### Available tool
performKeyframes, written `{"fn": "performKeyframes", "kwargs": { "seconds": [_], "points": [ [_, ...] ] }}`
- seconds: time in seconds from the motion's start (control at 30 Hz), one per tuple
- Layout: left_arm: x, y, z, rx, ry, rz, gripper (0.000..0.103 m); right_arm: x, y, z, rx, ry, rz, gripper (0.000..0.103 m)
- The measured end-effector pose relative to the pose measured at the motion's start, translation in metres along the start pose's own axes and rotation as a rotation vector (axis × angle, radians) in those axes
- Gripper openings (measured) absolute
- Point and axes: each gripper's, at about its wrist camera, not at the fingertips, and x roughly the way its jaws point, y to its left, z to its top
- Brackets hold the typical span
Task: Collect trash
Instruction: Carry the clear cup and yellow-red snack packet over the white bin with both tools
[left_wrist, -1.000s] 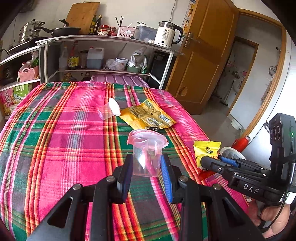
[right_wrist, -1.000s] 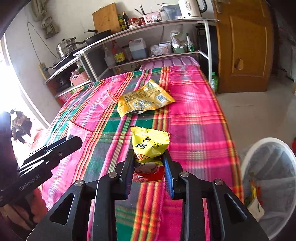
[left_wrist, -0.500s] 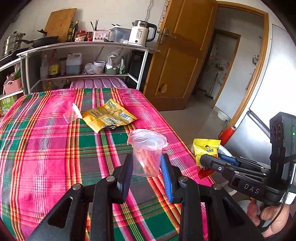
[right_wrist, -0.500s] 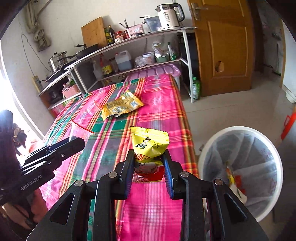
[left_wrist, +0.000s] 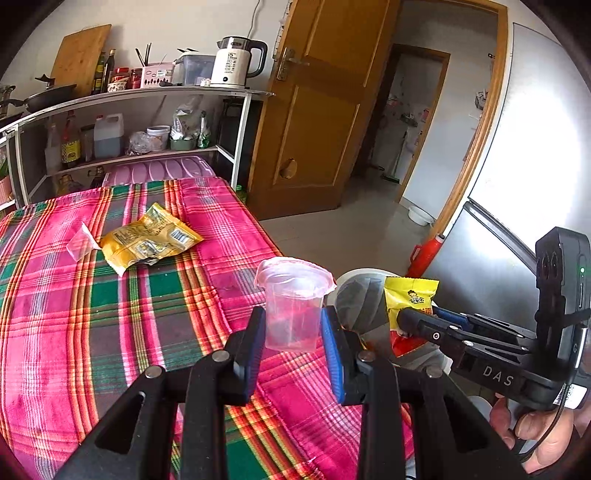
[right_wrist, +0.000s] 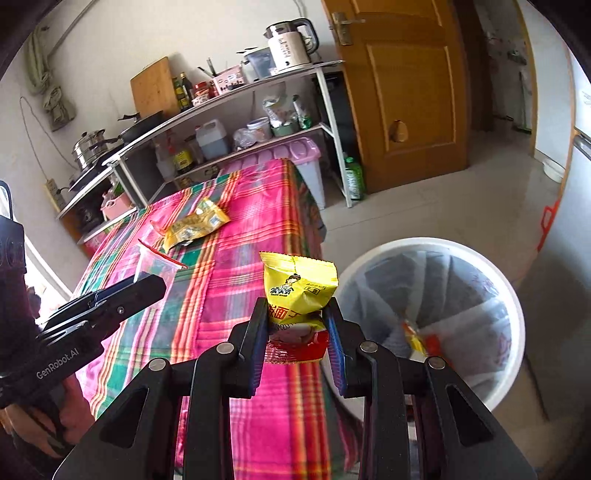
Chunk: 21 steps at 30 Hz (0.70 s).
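Note:
My left gripper is shut on a clear plastic cup with a pinkish rim, held above the right edge of the plaid table. My right gripper is shut on a small yellow and red snack packet, held at the table's edge beside the white trash bin, which is lined with a bag and holds some wrappers. The packet also shows in the left wrist view. A large yellow snack bag and a second clear cup lie on the table farther back.
A metal shelf rack with bottles, jars and a kettle stands behind the table. A wooden door is to the right, a fridge beyond. A red object stands near the bin.
Both grippers have swung right, away from the table's middle toward its right edge and the trash bin, each still holding its item. The bin now fills more of the right wrist view.

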Motion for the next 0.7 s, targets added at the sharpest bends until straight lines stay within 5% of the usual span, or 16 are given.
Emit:
{"fn": "performKeyframes", "kwargs": {
  "seconds": [0.7],
  "points": [
    [0.059,-0.080,0.001,0.079,0.072,-0.110,0.032,-0.018,-0.088,-0.016,0.142,-0.014,-0.094,0.031]
  ]
}}
